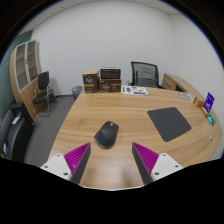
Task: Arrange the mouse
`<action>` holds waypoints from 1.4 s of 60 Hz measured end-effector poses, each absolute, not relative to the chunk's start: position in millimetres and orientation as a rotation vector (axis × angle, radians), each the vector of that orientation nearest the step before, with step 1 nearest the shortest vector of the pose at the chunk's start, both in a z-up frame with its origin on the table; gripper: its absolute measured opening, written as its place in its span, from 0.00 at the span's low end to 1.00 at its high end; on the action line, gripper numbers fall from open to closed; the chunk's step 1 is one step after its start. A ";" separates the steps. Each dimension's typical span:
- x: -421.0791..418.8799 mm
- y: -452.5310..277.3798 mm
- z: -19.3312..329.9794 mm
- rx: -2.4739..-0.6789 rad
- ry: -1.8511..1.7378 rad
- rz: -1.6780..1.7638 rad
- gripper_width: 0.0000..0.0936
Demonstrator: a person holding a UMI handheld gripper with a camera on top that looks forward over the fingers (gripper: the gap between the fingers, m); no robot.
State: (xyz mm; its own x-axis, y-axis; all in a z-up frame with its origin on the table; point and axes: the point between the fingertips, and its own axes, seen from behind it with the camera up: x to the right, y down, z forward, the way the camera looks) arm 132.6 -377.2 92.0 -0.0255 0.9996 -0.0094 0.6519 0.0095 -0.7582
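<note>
Gripper view looks down and forward over a wooden desk point(110, 110) in an office. Gripper point(110, 158) is released: its two fingers stand wide apart with nothing between them, pink pads point(76, 158) facing inward. Mouse point(106, 133) lies on the bare desk just ahead of the fingers, slightly nearer the left one, long axis skewed a little to the desk edge. Mouse pad point(168, 122) lies to its right, well apart from it; the mouse does not touch it. Judgement: the mouse sits off its pad, so arranging it likely means carrying it onto the pad. Fingers are spread wider than the mouse, presumably so they can straddle it from either side on approach. No grasp yet; task looks barely begun. Farther back, boxes point(102, 80) and some papers point(134, 90) rest near the far desk edge, with a chair point(145, 72) behind, clear of the working area.
</note>
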 end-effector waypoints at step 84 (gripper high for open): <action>7.8 -398.1 -5.4 -1.800 -1.719 0.794 0.38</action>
State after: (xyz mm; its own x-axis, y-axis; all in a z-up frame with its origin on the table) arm 7.8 -398.1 -5.4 0.0210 0.9981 -0.0580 0.6912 -0.0564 -0.7205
